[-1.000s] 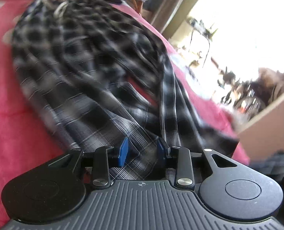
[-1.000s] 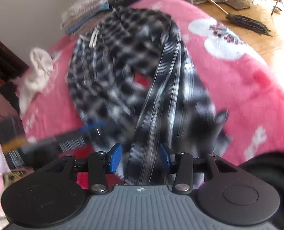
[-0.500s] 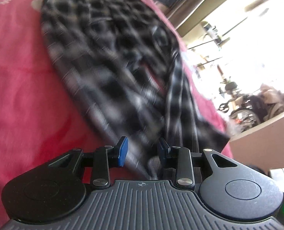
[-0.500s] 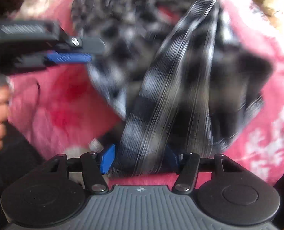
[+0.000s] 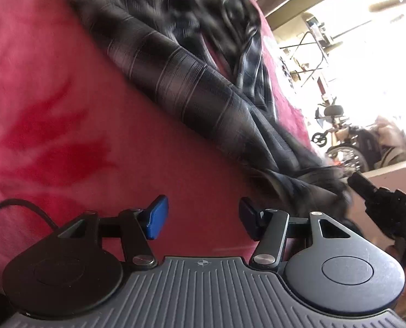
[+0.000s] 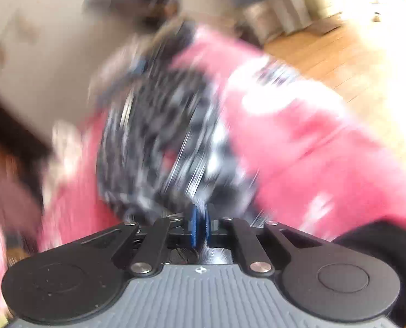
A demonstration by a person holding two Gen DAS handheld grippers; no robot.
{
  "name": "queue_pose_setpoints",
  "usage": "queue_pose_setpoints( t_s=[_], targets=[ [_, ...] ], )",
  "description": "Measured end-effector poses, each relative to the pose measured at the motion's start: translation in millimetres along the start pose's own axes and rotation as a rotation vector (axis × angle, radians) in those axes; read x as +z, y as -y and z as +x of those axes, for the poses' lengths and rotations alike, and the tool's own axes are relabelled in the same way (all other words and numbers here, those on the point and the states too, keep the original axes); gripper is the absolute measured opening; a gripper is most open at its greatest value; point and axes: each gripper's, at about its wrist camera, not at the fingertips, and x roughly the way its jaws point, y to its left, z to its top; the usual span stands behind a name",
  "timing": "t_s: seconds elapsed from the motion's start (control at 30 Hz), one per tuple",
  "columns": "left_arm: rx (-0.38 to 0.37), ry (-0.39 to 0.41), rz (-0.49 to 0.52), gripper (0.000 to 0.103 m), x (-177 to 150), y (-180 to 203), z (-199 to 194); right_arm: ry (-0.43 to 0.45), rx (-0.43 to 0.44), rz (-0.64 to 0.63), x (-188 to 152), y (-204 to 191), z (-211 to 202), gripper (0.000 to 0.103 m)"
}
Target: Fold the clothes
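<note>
Your left gripper [image 5: 201,220] hung wide apart over the pink blanket [image 5: 66,109], gripping nothing, low and just near of the checked garment [image 5: 192,82]. Your right gripper [image 6: 200,225] was pinched tight, and the blur looked like a bit of that cloth's near edge caught between the pads. The garment lay rumpled, running from near right toward the far end of the bed. It looked soft, light and floppy; I'd have taken a hem or corner, never the bunched middle.
</note>
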Motion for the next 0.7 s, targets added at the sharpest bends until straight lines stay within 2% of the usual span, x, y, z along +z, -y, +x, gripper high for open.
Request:
queue_pose_setpoints(
  t_s=[0.1,0.2,0.27,0.33,0.4,0.47,0.53,0.63,0.7],
  targets=[
    [-0.033,0.008,-0.027,0.062,0,5,4,0.127,0.032,0.150,30,40,-29,0.005],
    [-0.025,0.027,-0.022,0.064,1,12,6,0.140,-0.028,0.250,34,67,-23,0.005],
    [-0.017,0.044,-0.042,0.064,2,12,6,0.116,-0.012,0.241,30,61,-18,0.007],
    [-0.019,0.063,-0.070,0.064,5,10,5,0.064,0.010,0.181,26,45,-10,0.008],
    [-0.048,0.078,-0.094,0.064,7,8,4,-0.002,0.023,0.073,17,17,0,0.013],
    [-0.059,0.076,-0.096,0.064,10,8,5,-0.072,0.039,-0.056,2,-18,12,0.034],
    [-0.063,0.073,-0.094,0.064,10,7,4,-0.131,0.054,-0.175,-14,-50,22,0.043],
    [-0.075,0.070,-0.102,0.064,7,1,4,-0.212,0.052,-0.294,-43,-85,33,0.044],
    [-0.093,0.074,-0.119,0.064,4,-7,3,-0.262,0.043,-0.323,-59,-96,39,0.044]
  ],
)
